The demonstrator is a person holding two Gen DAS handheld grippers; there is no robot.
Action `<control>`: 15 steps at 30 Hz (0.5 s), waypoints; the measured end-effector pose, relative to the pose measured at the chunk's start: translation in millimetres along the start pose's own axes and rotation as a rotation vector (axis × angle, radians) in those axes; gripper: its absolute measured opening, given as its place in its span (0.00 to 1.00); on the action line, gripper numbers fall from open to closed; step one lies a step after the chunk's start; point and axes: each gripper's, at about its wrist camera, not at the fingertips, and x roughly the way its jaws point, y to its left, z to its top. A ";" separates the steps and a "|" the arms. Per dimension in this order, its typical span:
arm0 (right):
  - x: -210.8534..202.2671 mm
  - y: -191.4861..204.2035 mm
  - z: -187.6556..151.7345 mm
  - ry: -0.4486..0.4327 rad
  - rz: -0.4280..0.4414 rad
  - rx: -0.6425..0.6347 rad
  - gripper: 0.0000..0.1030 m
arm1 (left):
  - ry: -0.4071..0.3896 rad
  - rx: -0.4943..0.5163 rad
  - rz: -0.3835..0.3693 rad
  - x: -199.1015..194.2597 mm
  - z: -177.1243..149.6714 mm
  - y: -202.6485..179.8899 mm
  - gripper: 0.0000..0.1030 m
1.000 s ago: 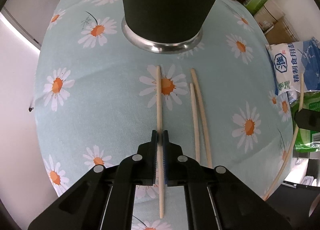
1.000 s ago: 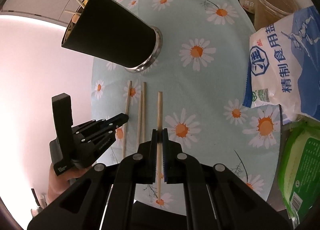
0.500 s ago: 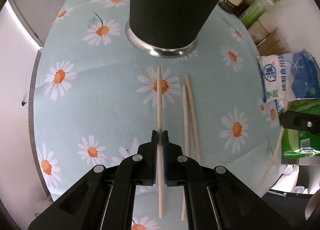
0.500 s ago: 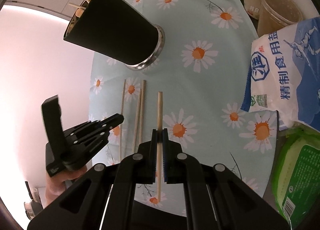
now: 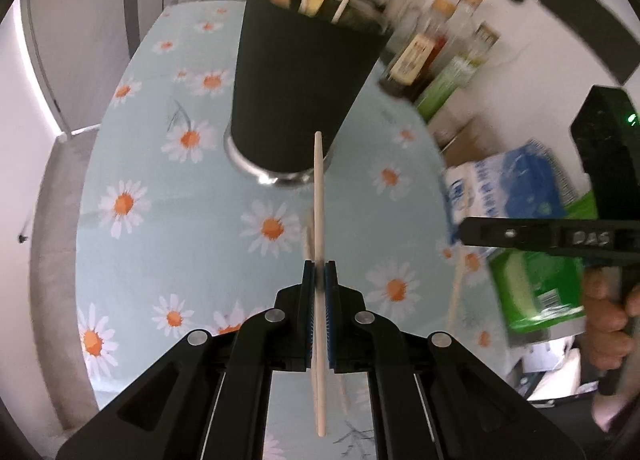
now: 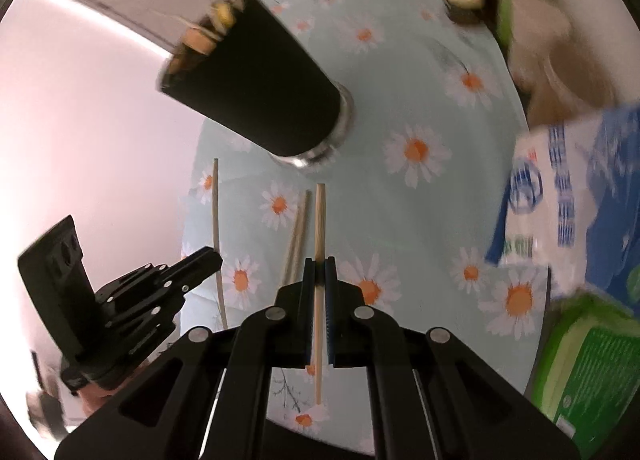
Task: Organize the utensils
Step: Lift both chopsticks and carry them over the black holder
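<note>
Two grippers clamped | left gripper (image 5: 319, 280): chopstick (image 5: 318, 195) | right gripper (image 6: 319, 272): second chopstick (image 6: 319, 219)

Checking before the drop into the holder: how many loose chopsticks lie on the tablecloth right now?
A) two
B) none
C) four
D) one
A: the right wrist view shows a pair of chopsticks lying together on the daisy tablecloth, while each gripper clamps another one.

A round table in a daisy-print cloth (image 5: 168, 195) stands by a white wall (image 5: 560, 59), with grey floor (image 5: 56, 195) below.
</note>
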 end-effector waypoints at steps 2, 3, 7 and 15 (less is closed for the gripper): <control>-4.9 9.1 2.5 -0.033 -0.003 -0.037 0.05 | -0.036 0.002 -0.015 -10.6 4.2 -3.0 0.04; -7.0 12.6 3.9 -0.044 0.005 -0.050 0.05 | -0.050 0.004 -0.023 -12.4 8.7 -5.0 0.03; -16.1 28.0 9.9 -0.096 0.039 -0.102 0.06 | -0.107 0.021 -0.051 -27.3 16.6 -9.5 0.03; -36.4 54.0 26.3 -0.233 0.104 -0.199 0.06 | -0.244 0.036 -0.113 -49.6 36.7 -7.3 0.04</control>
